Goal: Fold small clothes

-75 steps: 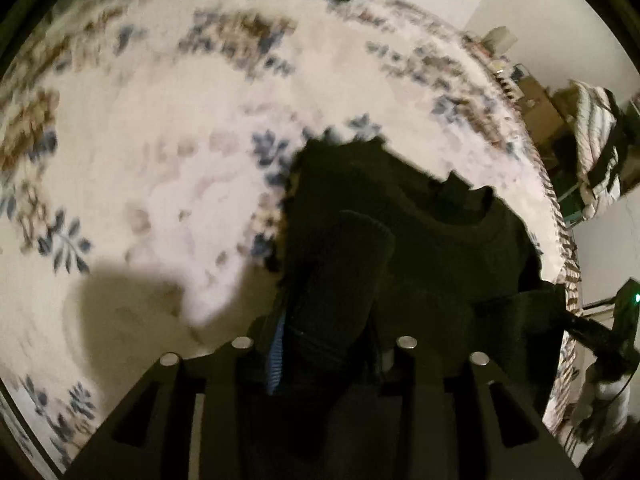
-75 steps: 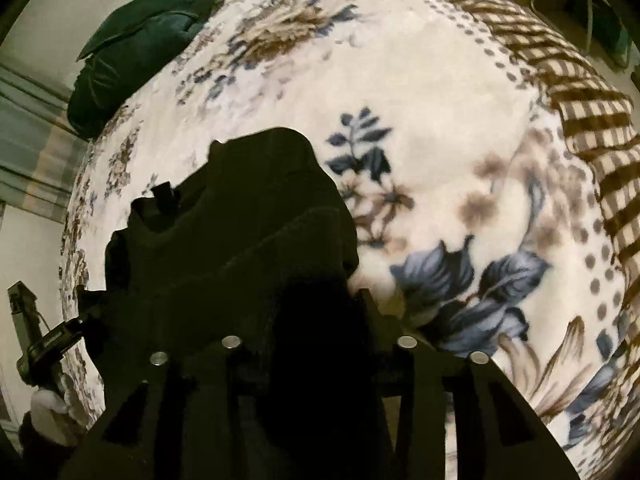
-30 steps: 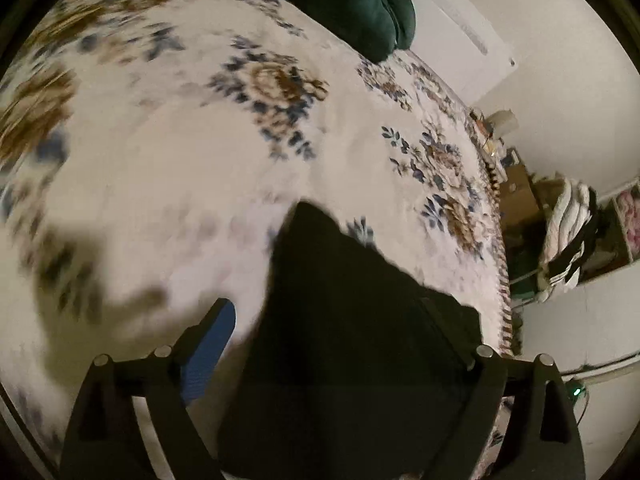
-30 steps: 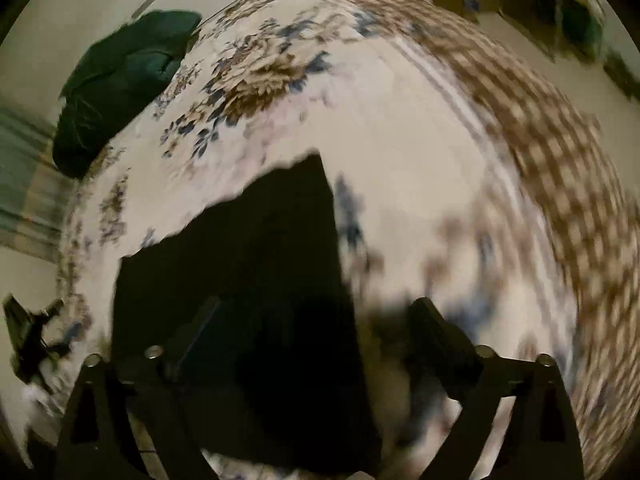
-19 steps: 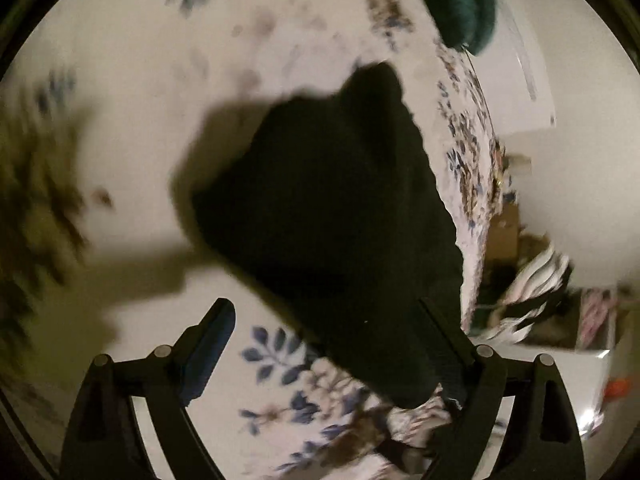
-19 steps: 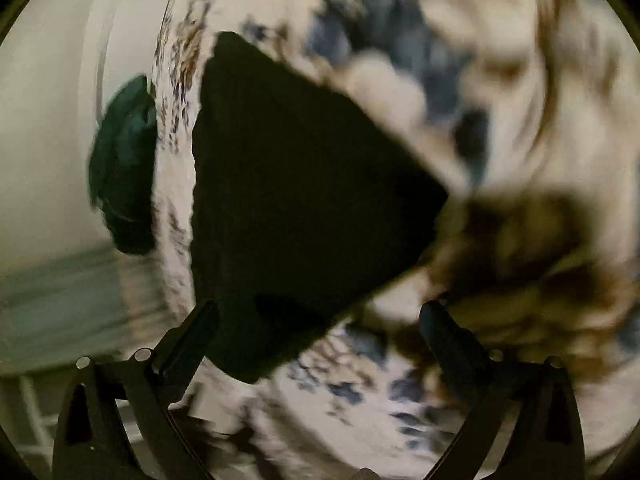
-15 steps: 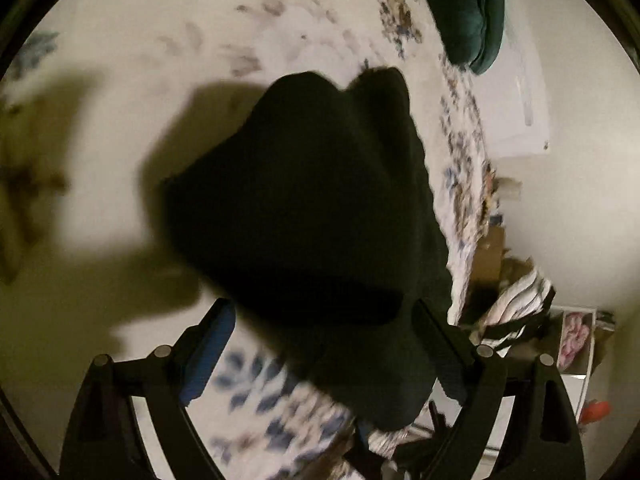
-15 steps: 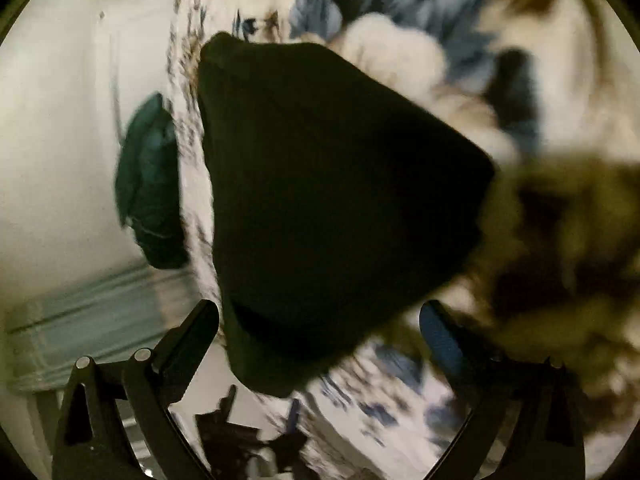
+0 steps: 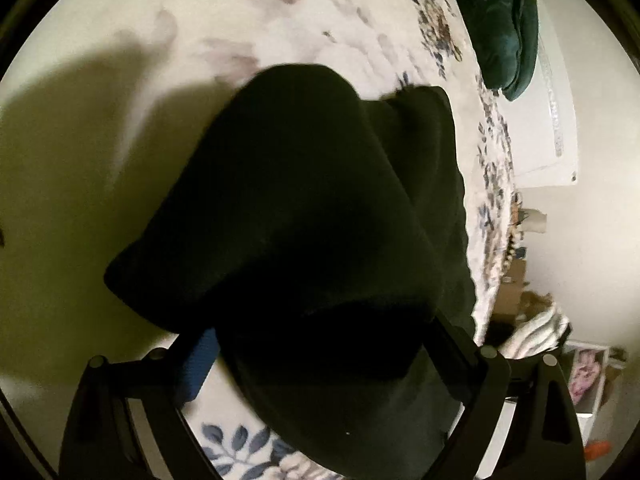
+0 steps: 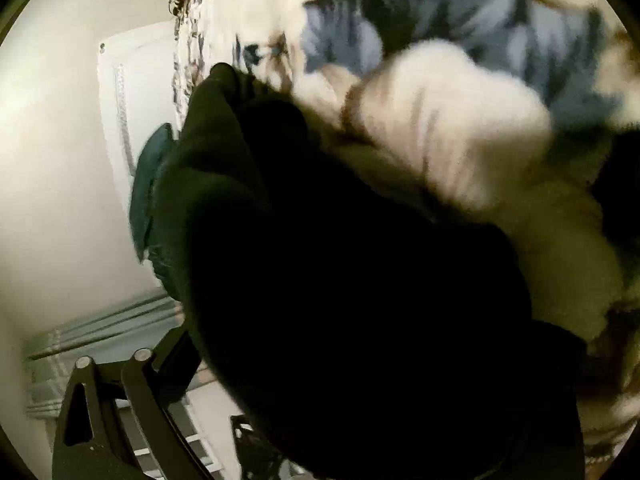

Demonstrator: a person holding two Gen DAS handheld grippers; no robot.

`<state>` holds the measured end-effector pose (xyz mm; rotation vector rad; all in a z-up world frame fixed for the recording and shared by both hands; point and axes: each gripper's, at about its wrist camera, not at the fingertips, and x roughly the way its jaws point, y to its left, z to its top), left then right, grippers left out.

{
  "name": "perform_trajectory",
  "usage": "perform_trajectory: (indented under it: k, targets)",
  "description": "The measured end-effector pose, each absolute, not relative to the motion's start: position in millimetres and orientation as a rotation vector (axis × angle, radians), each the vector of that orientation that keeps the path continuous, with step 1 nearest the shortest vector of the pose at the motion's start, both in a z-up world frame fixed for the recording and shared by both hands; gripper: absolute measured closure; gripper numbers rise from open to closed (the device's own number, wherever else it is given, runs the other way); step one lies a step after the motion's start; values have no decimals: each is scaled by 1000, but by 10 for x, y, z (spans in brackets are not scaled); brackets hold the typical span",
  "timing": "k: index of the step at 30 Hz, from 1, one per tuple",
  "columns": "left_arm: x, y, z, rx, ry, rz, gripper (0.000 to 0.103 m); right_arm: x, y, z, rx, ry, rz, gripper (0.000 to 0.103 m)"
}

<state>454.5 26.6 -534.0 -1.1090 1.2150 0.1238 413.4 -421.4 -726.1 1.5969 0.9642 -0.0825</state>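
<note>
A small black garment [image 9: 304,220] lies folded on the floral blanket [image 9: 280,20] and fills the middle of the left wrist view. My left gripper [image 9: 320,344] is open, its fingers [image 9: 200,356] spread on either side of the garment's near edge. In the right wrist view the same black garment [image 10: 340,280] fills most of the frame. My right gripper [image 10: 320,360] is open; only its left finger [image 10: 176,352] shows beside the cloth, the right one is hidden by the garment.
A dark green pillow [image 9: 500,20] lies at the far end of the bed; it also shows in the right wrist view [image 10: 146,188]. A white wall [image 9: 592,160] and cluttered shelves [image 9: 560,340] lie beyond the bed's edge.
Both grippers let go of the garment and opened. They then swung over and moved in close to the folded garment, which now fills both views.
</note>
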Motion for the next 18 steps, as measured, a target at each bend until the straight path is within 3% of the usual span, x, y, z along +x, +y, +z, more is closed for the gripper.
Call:
perform_trajectory:
  k: [2, 3, 5, 7, 10, 18]
  targets:
    - [4528, 221, -5280, -1086, 1184, 143, 28, 4095, -4243, -7252, 1566, 995, -132, 36]
    - [4503, 212, -5259, -1067, 1175, 143, 33, 4082, -4236, -7252, 1566, 1002, -148, 40]
    - [4457, 191, -5172, -1026, 1151, 131, 55, 4052, -4227, -7215, 1533, 1016, -166, 62]
    - [4414, 183, -5096, -996, 1136, 113, 62, 4045, -4211, -7132, 1489, 1023, -153, 69]
    - [4348, 193, -5006, -978, 1123, 98, 65, 4013, -4213, -6998, 1462, 1032, -129, 74]
    - [3741, 140, -4685, -983, 1150, 57, 65, 3624, -4379, -6622, 1423, 1075, -48, 76]
